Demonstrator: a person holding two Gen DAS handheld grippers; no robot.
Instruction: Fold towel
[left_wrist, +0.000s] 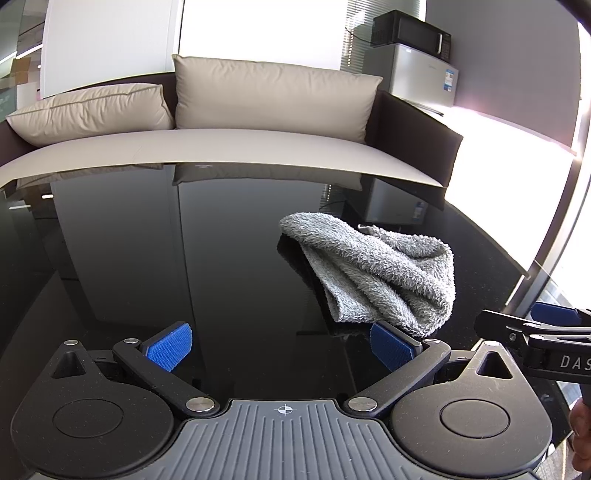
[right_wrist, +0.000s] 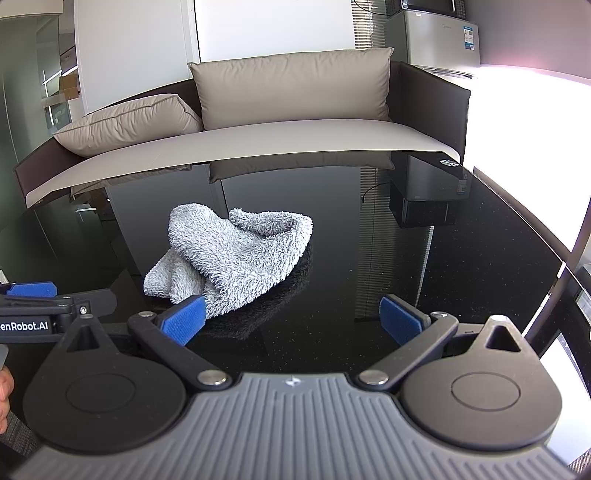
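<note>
Towel crumpled on the glossy black table, both grippers' jaws spread and empty.
Soft, light and floppy, it likely needs pinching at a loose corner nearest the left gripper and right gripper.

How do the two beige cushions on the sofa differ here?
The left cushion lies slumped low on the seat; the right cushion stands upright against the backrest. The left cushion looks flatter, the right one taller and fuller. Both share the same beige fabric, behind the crumpled towel.
</note>
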